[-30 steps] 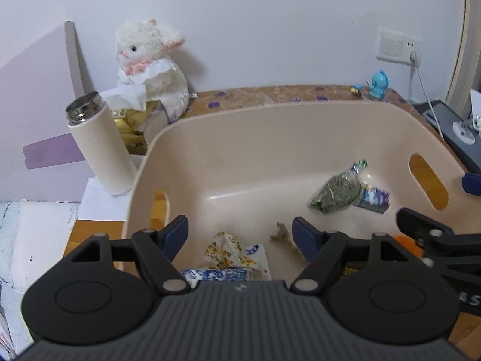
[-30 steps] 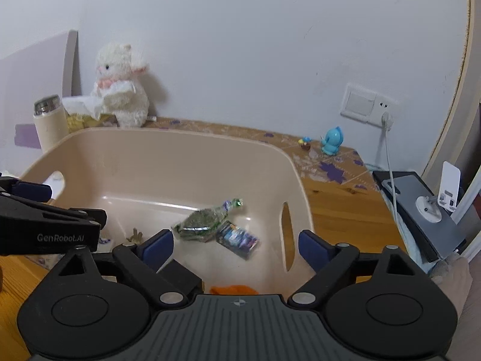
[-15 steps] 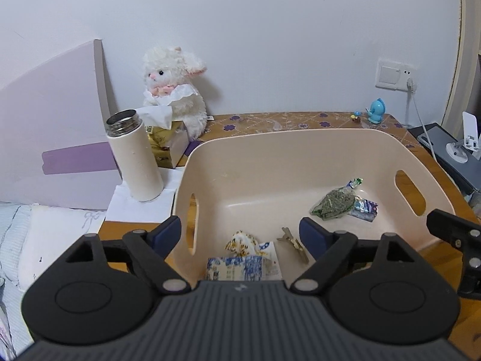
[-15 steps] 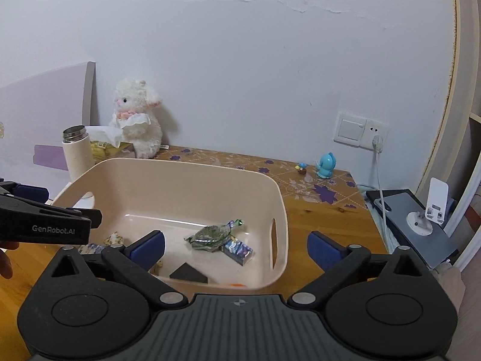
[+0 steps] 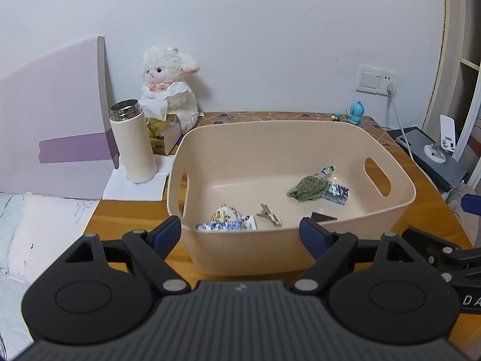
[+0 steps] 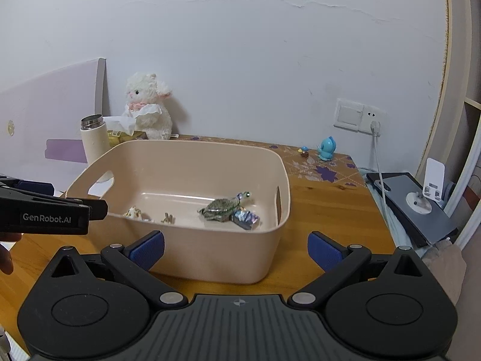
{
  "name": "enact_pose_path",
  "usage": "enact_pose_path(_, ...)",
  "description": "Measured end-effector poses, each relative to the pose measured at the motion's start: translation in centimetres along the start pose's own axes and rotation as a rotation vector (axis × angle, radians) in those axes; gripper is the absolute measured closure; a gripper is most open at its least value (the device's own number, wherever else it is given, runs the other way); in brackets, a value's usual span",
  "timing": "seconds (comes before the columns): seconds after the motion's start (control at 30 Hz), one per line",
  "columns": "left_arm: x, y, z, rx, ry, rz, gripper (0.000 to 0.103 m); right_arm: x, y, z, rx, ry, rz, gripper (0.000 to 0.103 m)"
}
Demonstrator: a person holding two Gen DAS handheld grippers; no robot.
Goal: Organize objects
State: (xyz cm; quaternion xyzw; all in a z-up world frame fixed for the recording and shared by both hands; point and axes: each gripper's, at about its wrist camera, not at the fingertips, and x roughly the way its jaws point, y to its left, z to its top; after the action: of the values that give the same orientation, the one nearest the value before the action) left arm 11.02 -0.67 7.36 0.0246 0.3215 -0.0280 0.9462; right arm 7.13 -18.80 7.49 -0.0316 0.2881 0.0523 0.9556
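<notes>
On the surface (image 5: 129, 216), both claws, left (image 5: 240, 234) and right (image 6: 236, 248), are hovering spread and empty; bin (image 5: 300, 129) is probably handling light and stiff, gripping best at the rim.

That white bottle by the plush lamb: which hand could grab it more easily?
Probably the left: the bottle stands just left of the basket, nearer the open left tongs. The right tongs sit farther away.

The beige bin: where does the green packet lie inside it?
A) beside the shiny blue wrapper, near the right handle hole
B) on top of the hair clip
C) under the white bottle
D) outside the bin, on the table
A: the green packet touches the shiny blue wrapper on the bin floor, by the right handle hole.
</notes>
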Motion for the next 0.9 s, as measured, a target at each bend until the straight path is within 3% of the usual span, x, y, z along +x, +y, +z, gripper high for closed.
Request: enact_pose_path(0.9, -6.9, -0.5, -5.8, 0.025, 0.021, -0.020, 0.016, -6.7, -0.1, -5.0, 0.038, 0.023, 0.005, 0.000)
